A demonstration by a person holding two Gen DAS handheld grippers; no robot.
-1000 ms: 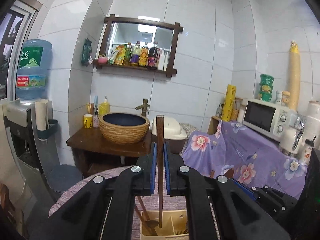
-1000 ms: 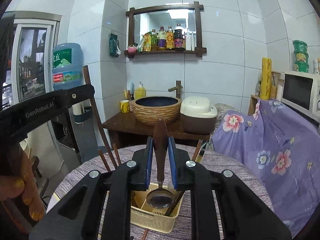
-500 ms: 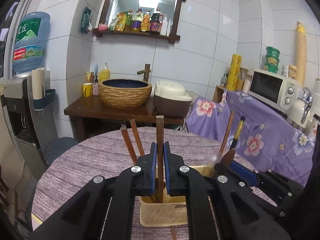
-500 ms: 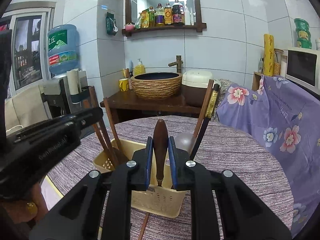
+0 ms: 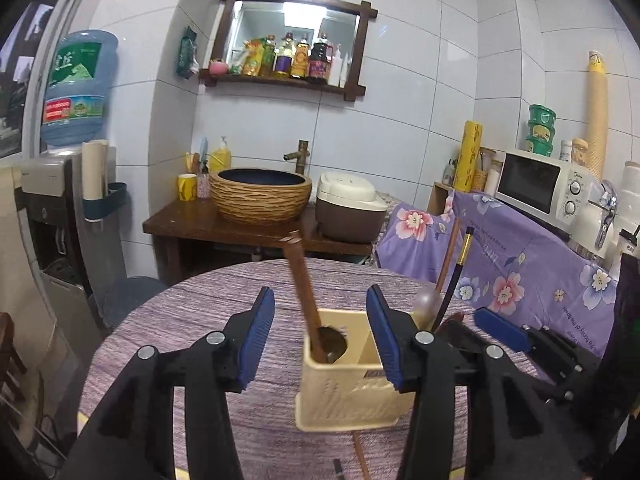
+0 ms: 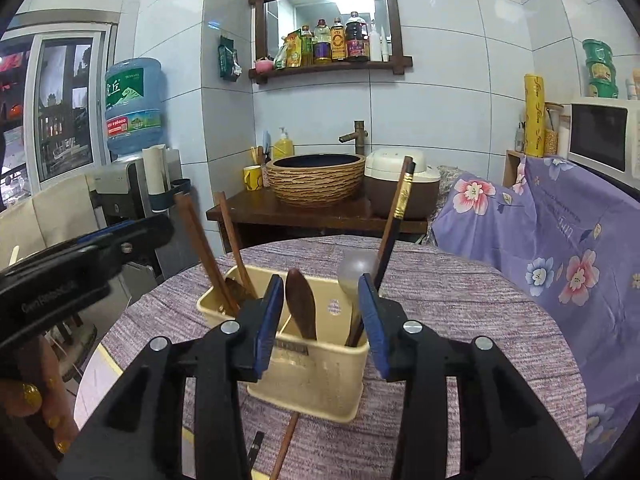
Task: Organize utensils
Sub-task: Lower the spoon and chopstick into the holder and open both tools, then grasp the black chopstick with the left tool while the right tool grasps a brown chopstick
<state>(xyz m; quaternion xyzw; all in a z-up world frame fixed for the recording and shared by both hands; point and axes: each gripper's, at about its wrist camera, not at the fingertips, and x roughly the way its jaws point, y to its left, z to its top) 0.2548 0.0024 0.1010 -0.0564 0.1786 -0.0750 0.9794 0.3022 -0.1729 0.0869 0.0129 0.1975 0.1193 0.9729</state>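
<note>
Both of our tongs have just let go: half a second ago each was clamped on a wooden handle, and now the left tongs (image 5: 320, 338) and right tongs (image 6: 318, 316) gape wide with nothing between the blue pads. The stick (image 5: 302, 292) we carried on the left now leans in the left compartment of the cream caddy (image 5: 348, 396) at the frame's lower centre, and the wooden spoon (image 6: 301, 306) from the right stands in the caddy beside a metal ladle (image 6: 355, 271) and dark chopsticks (image 6: 394, 224). We judge both placements done, though one chopstick (image 6: 285, 444) lies on the purple counter (image 6: 460, 300) under the caddy, at lower centre. Readable writing: "GenRobot.AI" on the left tongs' body at the left edge; the water bottle (image 6: 134, 104) label is too small to read.
</note>
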